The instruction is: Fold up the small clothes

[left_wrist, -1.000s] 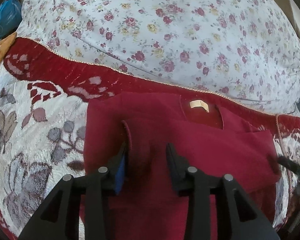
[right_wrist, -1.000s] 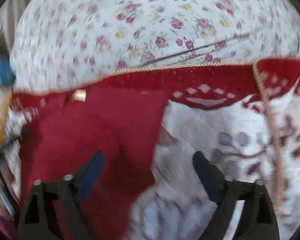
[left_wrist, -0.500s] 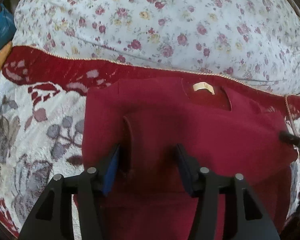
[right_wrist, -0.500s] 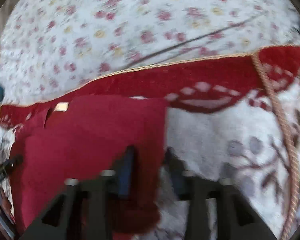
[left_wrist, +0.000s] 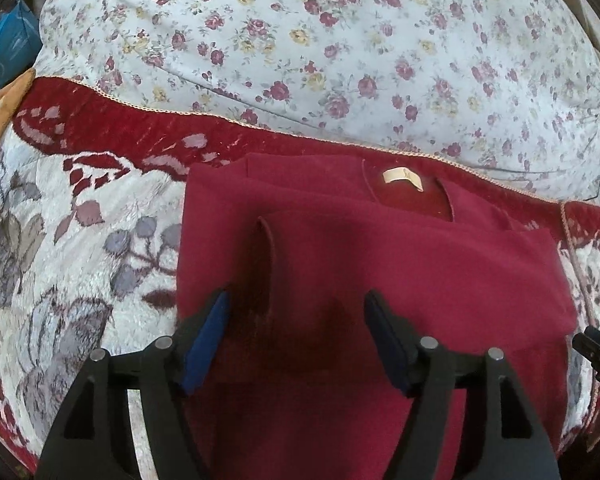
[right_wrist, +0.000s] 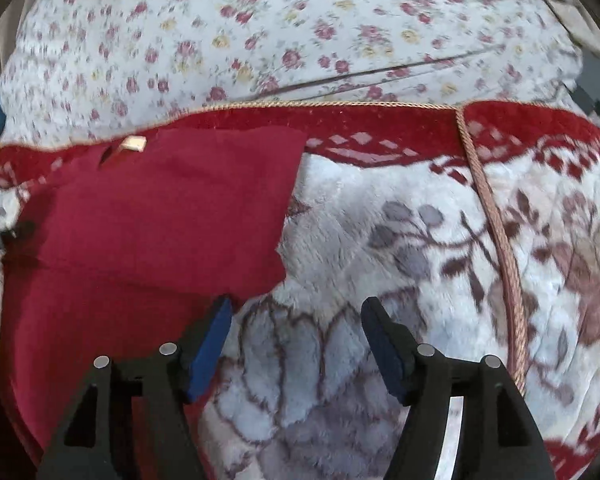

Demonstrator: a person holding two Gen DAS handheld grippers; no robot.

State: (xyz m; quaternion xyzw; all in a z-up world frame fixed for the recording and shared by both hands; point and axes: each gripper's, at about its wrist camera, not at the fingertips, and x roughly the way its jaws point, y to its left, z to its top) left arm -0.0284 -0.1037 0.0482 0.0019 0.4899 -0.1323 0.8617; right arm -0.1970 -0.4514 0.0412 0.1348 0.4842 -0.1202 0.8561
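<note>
On the bed's plush blanket (left_wrist: 60,216), the red garment (left_wrist: 340,264) lies with both sides folded in. Left tongs (left_wrist: 296,336), just opening, hover empty above it; right tongs (right_wrist: 296,340), likewise open, hang beside its edge. Likely next: grasp the hem, fold toward the collar.

Both wrist views look steeply down, close; sharing the red garment (left_wrist: 380,264).

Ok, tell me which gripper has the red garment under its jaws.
The left gripper: its open jaws straddle the red garment; the right gripper stands over bare blanket.
</note>
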